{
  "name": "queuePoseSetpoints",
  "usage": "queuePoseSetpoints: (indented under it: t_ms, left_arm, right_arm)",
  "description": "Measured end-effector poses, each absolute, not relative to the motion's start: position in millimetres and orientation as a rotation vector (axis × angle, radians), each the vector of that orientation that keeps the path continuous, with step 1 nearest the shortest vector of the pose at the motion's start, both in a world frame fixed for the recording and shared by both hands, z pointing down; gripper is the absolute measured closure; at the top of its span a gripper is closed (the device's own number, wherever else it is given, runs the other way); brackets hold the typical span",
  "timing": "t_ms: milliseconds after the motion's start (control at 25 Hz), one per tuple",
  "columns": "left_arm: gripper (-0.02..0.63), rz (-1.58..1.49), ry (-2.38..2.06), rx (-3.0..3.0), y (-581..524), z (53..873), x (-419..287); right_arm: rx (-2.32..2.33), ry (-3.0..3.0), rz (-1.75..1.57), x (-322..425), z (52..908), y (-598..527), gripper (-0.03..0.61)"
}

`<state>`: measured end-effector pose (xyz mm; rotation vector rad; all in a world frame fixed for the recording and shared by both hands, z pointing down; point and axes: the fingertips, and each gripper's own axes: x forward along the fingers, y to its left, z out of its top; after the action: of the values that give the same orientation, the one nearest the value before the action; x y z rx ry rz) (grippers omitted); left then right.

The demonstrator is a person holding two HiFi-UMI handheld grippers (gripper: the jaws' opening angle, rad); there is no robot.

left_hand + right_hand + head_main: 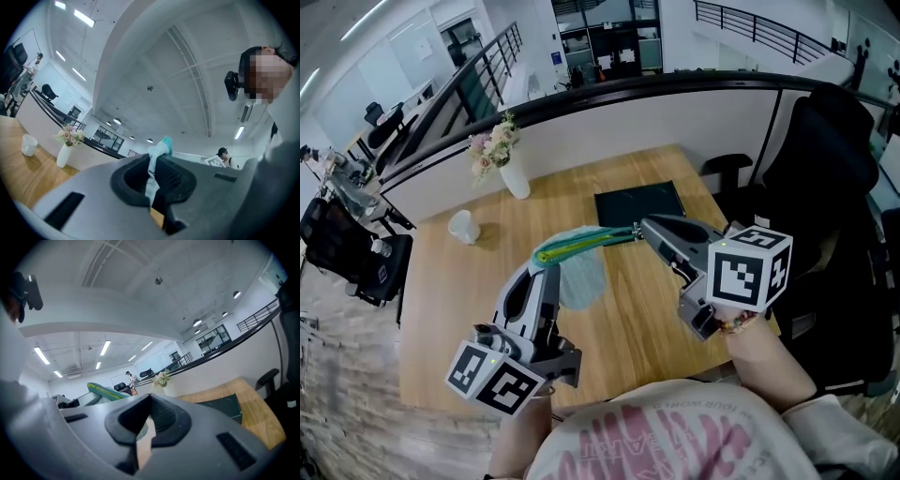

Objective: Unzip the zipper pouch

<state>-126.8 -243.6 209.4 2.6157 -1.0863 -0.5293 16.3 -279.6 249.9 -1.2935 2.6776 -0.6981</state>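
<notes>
The zipper pouch [581, 267] is held in the air above the tabletop [619, 323], stretched between both grippers. In the head view its green zipper band is seen running from the left gripper [542, 267] to the right gripper [642, 228]. Only in the left gripper view is pale blue fabric [153, 157] shown pinched between clenched jaws. In the right gripper view the jaws are seen pressed together, and the band [104, 391] is seen off to the left. A black mat [639, 204] is shown clearly only from above.

Bright, even light from ceiling strip lights [84, 18]; fisheye-warped, dark-vignetted edges.
</notes>
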Motion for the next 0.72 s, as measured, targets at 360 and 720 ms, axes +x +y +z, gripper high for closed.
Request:
queuePoseSetpoints:
  t_ms: [360,720]
  left_arm:
    - [0.603,-0.529,-1.068,2.595,-250,214,-127]
    - [0.603,-0.501,-1.021,2.545,-253,234,-118]
  right_arm:
    - [-1.297,2.66,-0.73,20,256,-286,0.58]
    - [-1.351,2.664,-0.739,26,277,-288,0.572]
